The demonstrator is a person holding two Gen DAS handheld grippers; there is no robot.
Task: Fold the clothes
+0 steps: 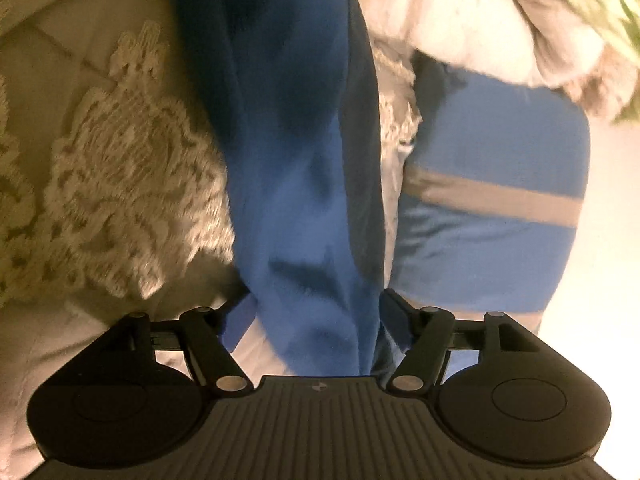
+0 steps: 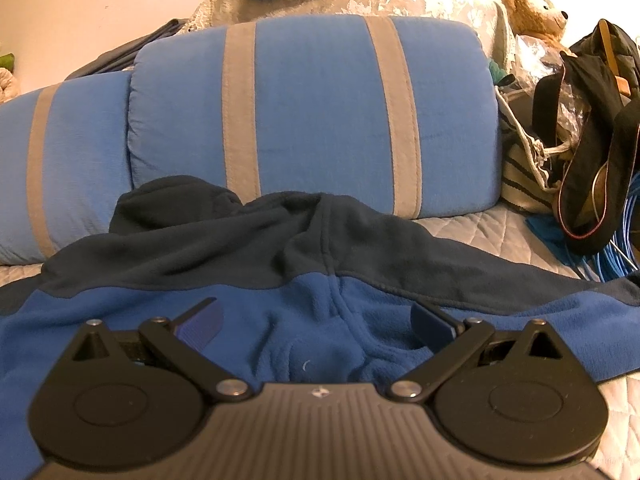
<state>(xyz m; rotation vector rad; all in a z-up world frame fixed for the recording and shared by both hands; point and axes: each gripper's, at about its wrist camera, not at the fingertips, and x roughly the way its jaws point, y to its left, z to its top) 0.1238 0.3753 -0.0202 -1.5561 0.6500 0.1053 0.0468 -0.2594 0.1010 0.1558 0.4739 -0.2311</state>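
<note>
Left wrist view: left gripper (image 1: 316, 316) has a thick hanging fold of the blue fleece garment (image 1: 288, 184) running down between its two fingers (image 1: 240, 320). The cloth fills the gap and both pads sit against its sides, so the jaws are closed as far as the bunched fabric allows, holding it. The fold is lifted; it stretches away from the camera with a darker navy band along its right edge. Picture is motion-blurred. Beneath and to the left lies a cream lace-patterned cover (image 1: 116, 168); to the right, a blue pillow with grey stripe (image 1: 492, 200).

Right wrist view: right gripper (image 2: 316, 324) stands wide open, fingers (image 2: 200, 322) spread well apart, low over the garment. The fleece (image 2: 280, 320) lies spread on the quilted bed cover (image 2: 492, 232), blue part under and between the fingers, navy part beyond them, a seam running between the pads. Nothing is gripped; contact with cloth cannot be judged. Behind the garment stand two blue striped pillows (image 2: 316, 112), with a teddy bear (image 2: 532, 8) and a black bag (image 2: 592, 140) to the right.
</note>
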